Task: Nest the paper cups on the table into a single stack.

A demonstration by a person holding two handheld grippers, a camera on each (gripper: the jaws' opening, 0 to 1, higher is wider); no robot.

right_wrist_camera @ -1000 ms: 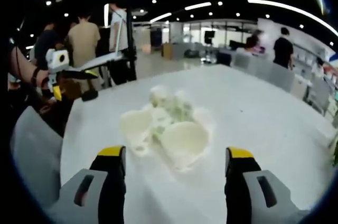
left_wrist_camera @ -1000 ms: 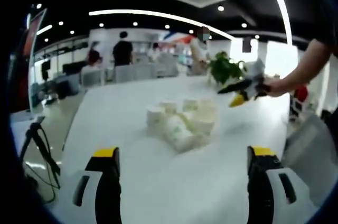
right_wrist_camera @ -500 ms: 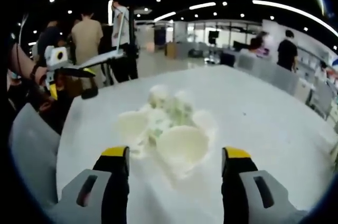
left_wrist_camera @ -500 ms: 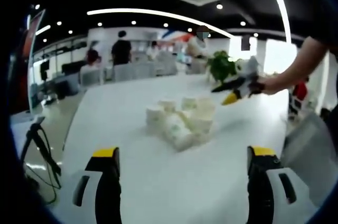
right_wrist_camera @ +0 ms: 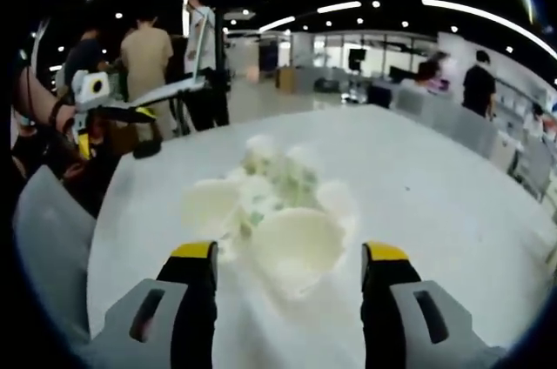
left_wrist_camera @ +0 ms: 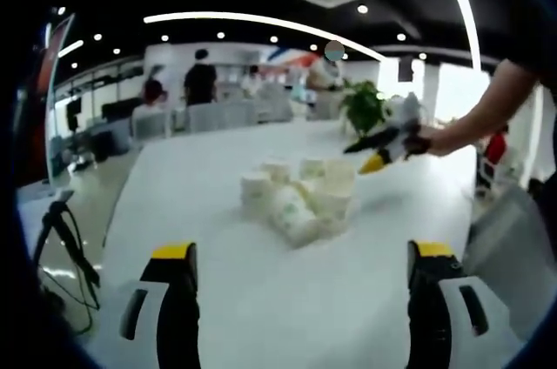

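A loose cluster of white paper cups [left_wrist_camera: 300, 199] sits near the middle of a large white table [left_wrist_camera: 261, 299]. In the left gripper view, several of these cups stand with flat ends up at the back and left of the cluster, while one long cup or short stack lies on its side at the front, its long axis running toward the lower right of that view. In the right gripper view, the same white paper cups [right_wrist_camera: 274, 217] appear with two lying on their sides, their open mouths turned toward the camera; smaller ones behind them are too blurred to tell how they stand.

The left gripper with yellow-tipped black jaws [left_wrist_camera: 300, 256] has its jaws spread wide, holding nothing, with the cluster ahead and centred between them but well apart. The right gripper with yellow-tipped black jaws [right_wrist_camera: 287, 256] is also spread wide and empty, and the nearest sideways cup lies just ahead between its jaws, close to the tips; whether it touches them cannot be told
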